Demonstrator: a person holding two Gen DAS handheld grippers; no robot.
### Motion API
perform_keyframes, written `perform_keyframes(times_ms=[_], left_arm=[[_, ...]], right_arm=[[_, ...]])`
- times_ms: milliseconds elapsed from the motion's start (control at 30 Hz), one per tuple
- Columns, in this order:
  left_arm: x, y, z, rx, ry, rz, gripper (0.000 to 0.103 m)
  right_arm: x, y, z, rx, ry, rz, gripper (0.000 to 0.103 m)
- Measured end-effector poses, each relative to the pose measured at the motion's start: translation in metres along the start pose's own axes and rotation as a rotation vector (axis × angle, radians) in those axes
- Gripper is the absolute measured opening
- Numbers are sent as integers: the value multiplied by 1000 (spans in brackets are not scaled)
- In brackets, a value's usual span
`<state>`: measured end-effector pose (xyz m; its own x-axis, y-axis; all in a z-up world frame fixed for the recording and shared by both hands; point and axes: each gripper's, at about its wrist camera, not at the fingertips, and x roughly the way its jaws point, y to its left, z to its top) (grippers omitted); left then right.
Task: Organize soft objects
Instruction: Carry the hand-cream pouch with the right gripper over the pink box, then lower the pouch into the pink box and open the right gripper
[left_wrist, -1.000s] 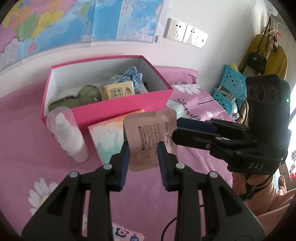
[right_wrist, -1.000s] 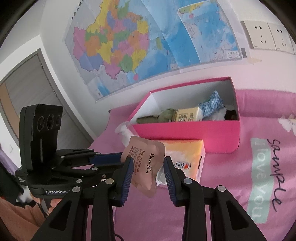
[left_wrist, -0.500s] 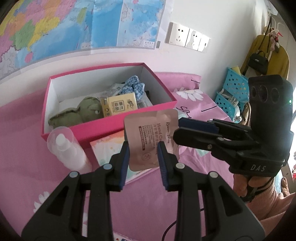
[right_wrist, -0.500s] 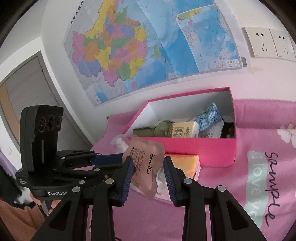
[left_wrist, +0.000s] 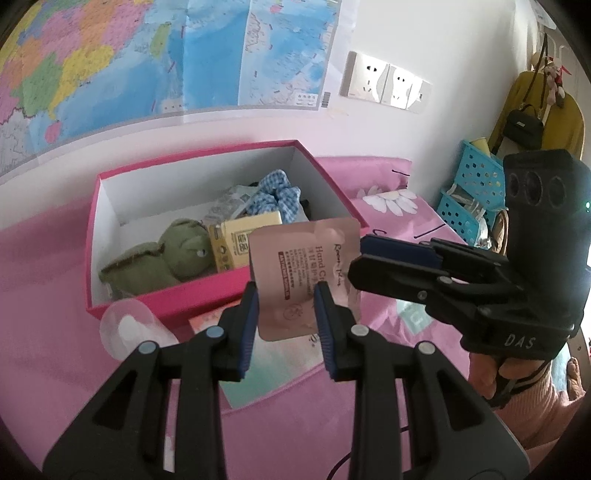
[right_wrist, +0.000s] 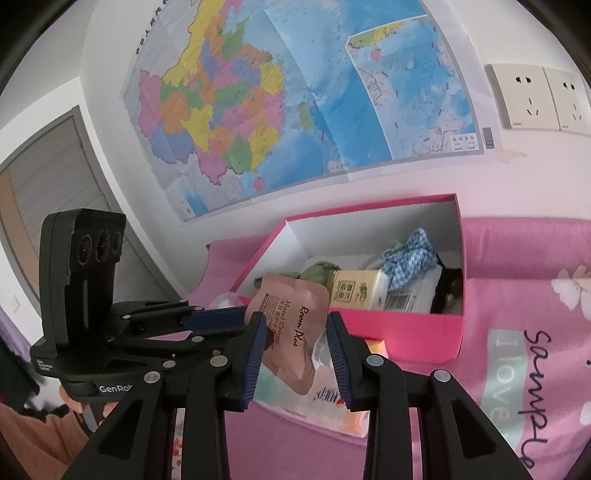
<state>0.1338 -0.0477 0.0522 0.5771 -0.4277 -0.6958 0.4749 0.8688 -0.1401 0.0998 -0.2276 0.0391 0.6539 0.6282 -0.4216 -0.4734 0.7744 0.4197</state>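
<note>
Pink bedspread (left_wrist: 44, 314), pink box (left_wrist: 207, 295) just ahead. Hand cream sachet (left_wrist: 303, 280) up in air, clamped betw. left gripper (left_wrist: 286, 295) pads; right gripper (right_wrist: 295, 325) around it too, grip unclear. Carry level over box's near wall, lower beside green plush toy (left_wrist: 162, 254), then release w/o flicking.

i was in a bedroom at home: a pink bedspread (right_wrist: 517, 332) with daisies and handwriting print lay under my tongs, a big coloured map (right_wrist: 295, 110) was taped to the white wall beside sockets (left_wrist: 384, 85), and a handbag (left_wrist: 522, 123) hung on a yellow coat
</note>
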Motion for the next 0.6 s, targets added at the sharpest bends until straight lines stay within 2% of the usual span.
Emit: perform_keyframes(times_ms=[600], left_arm=[[25,19,45,-28,-5,26,32]], right_arm=[[26,-22,40,2,-24,-12,34]])
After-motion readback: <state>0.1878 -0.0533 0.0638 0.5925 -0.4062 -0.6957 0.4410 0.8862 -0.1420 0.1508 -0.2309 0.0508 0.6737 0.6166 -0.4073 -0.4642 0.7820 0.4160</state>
